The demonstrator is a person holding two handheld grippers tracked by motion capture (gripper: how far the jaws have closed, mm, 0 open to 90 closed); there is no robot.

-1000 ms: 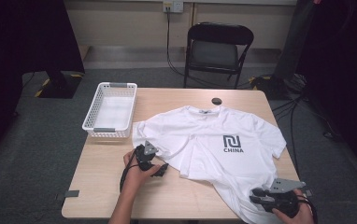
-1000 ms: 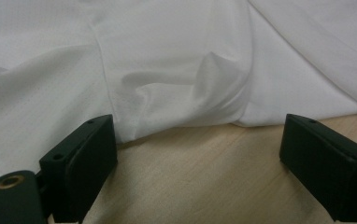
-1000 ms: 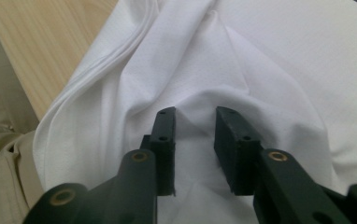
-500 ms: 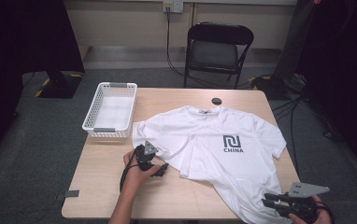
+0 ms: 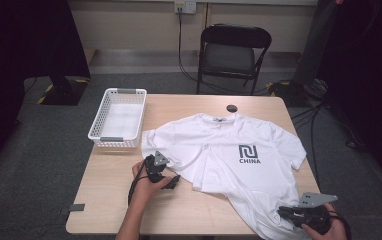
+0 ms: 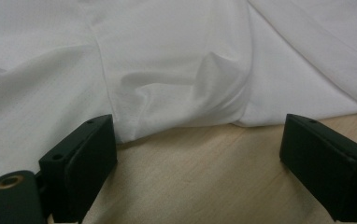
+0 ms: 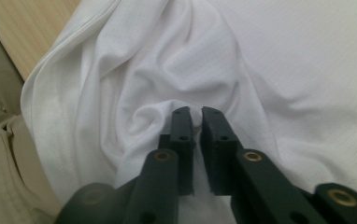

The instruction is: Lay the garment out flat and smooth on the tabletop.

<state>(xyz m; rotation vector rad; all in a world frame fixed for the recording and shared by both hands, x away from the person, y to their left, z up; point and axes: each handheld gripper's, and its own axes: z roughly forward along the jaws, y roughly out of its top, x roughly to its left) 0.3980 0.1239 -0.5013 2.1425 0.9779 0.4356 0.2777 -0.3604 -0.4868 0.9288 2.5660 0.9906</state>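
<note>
A: From the high view, where does the white short-sleeved cotton T-shirt (image 5: 239,155) with the grey "CHINA" print lie?

B: Spread on the pale wooden table (image 5: 114,195), its hem bunched at the near corner, right at the tips of the right gripper (image 5: 285,213). The left gripper (image 5: 175,179) rests on bare wood with the shirt's sleeve edge just ahead of it. A white plastic slatted basket (image 5: 118,118) stands beyond the left gripper, and a small black round object (image 5: 232,108) lies well beyond both, past the collar. A black folding chair (image 5: 233,50) stands behind the table.

A: And the left gripper view?

B: Its jaws stand wide apart with nothing between them but table. The T-shirt (image 6: 176,70) lies just ahead of the tips, a folded edge close by the left jaw.

A: The right gripper view?

B: The jaws have just been closing and now stand nearly together, pinching a small ridge of the T-shirt (image 7: 186,70); fabric bunches in swirled folds around the tips.
</note>
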